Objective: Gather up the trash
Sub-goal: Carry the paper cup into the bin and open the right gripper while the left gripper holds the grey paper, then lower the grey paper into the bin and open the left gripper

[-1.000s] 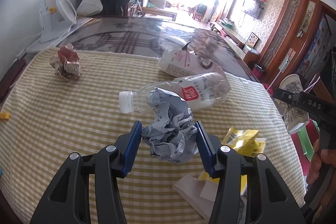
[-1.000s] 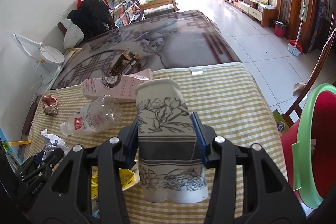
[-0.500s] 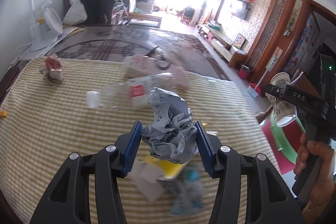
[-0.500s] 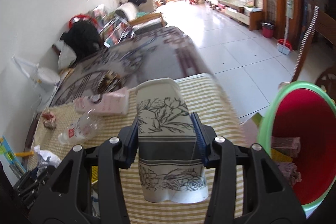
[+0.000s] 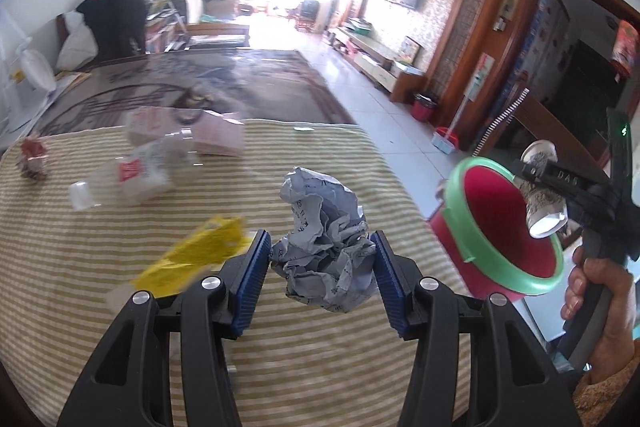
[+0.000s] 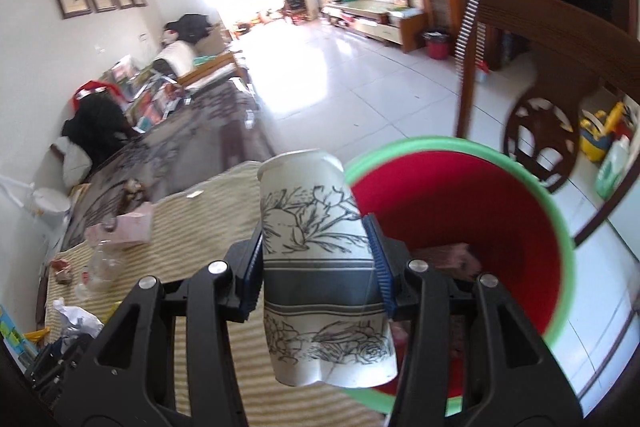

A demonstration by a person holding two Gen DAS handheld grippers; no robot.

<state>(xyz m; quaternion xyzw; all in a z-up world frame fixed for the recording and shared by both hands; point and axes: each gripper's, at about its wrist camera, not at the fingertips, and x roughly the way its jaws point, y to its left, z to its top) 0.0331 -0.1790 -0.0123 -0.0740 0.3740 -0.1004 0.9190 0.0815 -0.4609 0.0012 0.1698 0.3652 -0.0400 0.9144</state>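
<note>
"DAS", perhaps, on right tongs (image 5: pixel 554 183), bottle (image 5: pixel 132 175) label blurred

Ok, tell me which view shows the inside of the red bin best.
The right wrist view: it looks down into the red bin, showing trash at the bottom behind the paper cup. The left wrist view shows the bin sideways, only its inner wall.

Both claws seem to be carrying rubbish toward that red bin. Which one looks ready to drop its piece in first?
The right claw, probably. Its paper cup already hangs by the red bin rim, the opening just beyond. The left claw, gripping the crumpled paper, is above the striped tablecloth, bin off to its side.
</note>
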